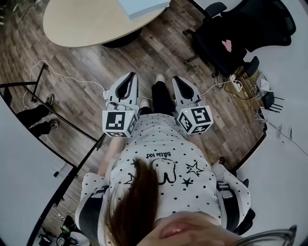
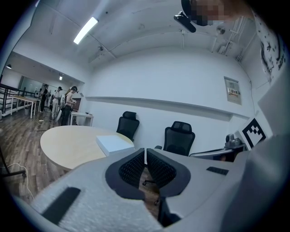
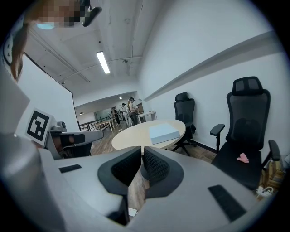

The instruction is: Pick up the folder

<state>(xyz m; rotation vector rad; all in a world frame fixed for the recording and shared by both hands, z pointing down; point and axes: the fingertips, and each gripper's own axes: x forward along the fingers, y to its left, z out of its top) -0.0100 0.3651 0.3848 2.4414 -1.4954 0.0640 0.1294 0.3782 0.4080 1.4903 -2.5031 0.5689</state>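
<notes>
While the pale blue folder (image 1: 142, 7) is lying flat on the round wooden bench (image 1: 82, 24), close to its rim on the side toward the black chair (image 1: 231, 33) and well apart from the person, both tools are being held out in front of the body. The left tool (image 2: 145, 156) is being held pressed together with nothing between its jaws, and the right tool (image 3: 142, 154) likewise. Several risks are being judged here. If the jaws are not being spread before the folder is reached, it is likely to be shoved along the bench or off the rim. Because it is thin and flat, little is being offered for a jaw to slip under. White cables (image 1: 57, 74) are trailing across the wood floor, so a stumble is being invited on the way.
</notes>
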